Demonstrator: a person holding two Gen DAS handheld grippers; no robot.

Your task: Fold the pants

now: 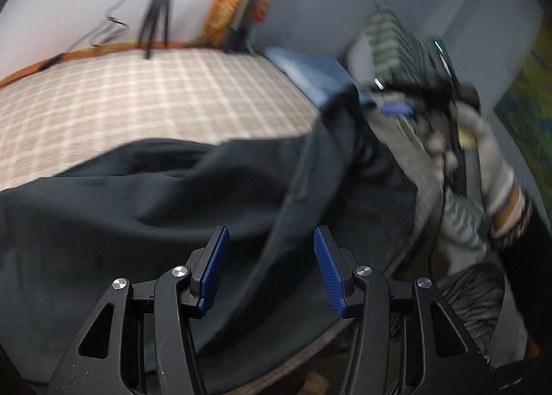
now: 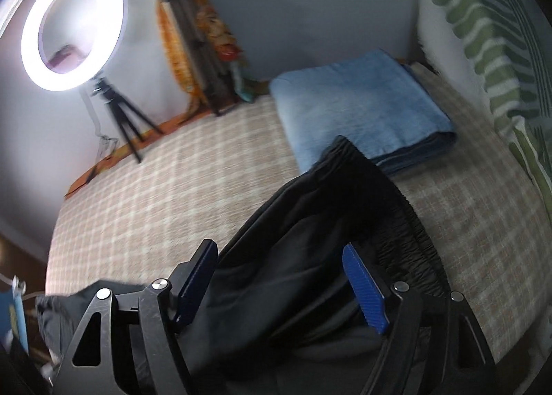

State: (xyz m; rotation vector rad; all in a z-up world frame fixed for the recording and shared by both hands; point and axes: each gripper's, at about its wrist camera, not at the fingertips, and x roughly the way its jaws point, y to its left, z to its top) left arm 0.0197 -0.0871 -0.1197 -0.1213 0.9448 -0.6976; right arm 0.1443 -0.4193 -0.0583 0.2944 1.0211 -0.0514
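Black pants [image 1: 172, 195] lie rumpled on the checked bedsheet [image 1: 155, 95], running toward the bed's near edge. My left gripper [image 1: 270, 250] hovers over them with its blue pads apart and not pressing on the cloth. In the right wrist view the pants [image 2: 310, 222] show their gathered elastic waistband [image 2: 407, 222] at the right. My right gripper [image 2: 279, 267] is open wide, with bunched fabric between the fingers but free of the pads. A gloved hand [image 1: 483, 153] holds that right gripper, blurred, at the far end of the pants.
A folded blue blanket [image 2: 362, 105] lies just beyond the waistband. A green striped cloth [image 2: 483, 32] hangs at the right. A ring light [image 2: 72, 29] on a tripod [image 2: 127, 126] and an orange patterned cloth [image 2: 179, 43] stand by the far wall.
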